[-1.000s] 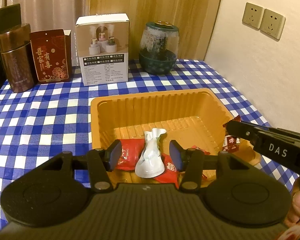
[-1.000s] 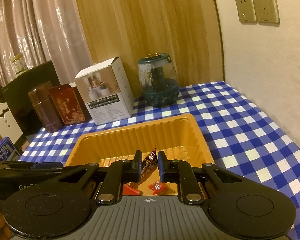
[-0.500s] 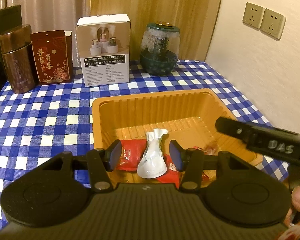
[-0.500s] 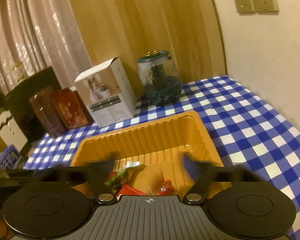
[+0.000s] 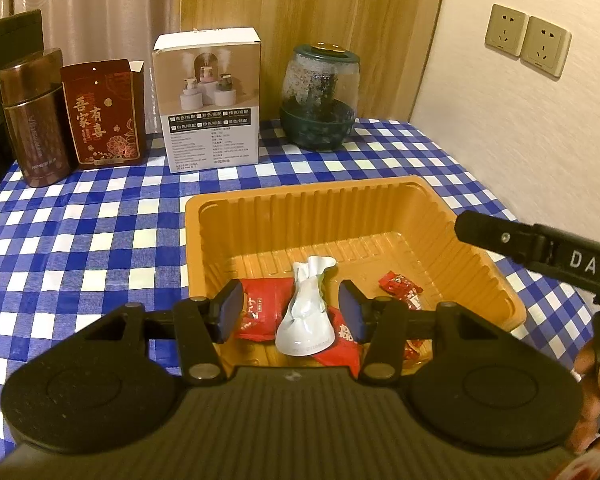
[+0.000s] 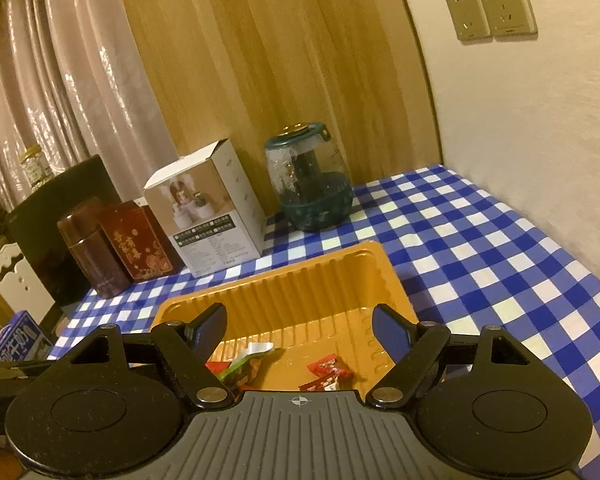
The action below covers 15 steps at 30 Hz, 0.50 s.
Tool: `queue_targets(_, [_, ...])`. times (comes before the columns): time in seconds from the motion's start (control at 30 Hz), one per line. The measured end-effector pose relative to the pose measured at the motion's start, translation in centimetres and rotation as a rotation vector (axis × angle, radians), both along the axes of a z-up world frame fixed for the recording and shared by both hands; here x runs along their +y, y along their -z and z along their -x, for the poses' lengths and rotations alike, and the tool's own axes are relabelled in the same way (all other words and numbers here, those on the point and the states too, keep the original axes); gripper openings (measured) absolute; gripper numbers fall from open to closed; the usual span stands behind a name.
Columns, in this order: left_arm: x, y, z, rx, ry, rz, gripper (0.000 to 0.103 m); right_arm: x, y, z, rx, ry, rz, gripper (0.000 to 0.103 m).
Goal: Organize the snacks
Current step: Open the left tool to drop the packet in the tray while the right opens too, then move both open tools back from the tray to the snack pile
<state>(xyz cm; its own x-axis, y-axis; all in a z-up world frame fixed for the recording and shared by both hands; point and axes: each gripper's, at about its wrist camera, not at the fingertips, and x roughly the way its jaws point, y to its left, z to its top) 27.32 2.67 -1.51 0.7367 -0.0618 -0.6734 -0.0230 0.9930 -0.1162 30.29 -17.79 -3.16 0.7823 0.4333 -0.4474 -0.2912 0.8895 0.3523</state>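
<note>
left wrist view: your left gripper (image 5: 291, 310) hovers with jaws spread and empty above the orange tray (image 5: 476, 248), where a white pouch (image 5: 306, 312) lies between red snack packets (image 5: 262, 312). right wrist view: your right gripper (image 6: 300, 330) is likewise spread wide over the tray (image 6: 388, 280), holding nothing; a red candy (image 6: 328, 366) lies below.

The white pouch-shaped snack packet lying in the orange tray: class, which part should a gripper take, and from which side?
Grip the white pouch-shaped snack packet at its narrow pinched neck, just below the flared top, coming from above. The neck is the slimmest part, the wide base overlaps the red packets, and the ribbed orange plastic tray walls likely block a sideways approach.
</note>
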Motion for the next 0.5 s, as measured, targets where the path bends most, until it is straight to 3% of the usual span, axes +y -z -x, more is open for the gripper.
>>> queue_targets(0.5, [-0.7,-0.5,1.5,-0.018,0.014,-0.003,0.053,-2.6,-0.3,1.6,-0.012,0.069,0.008,0.08])
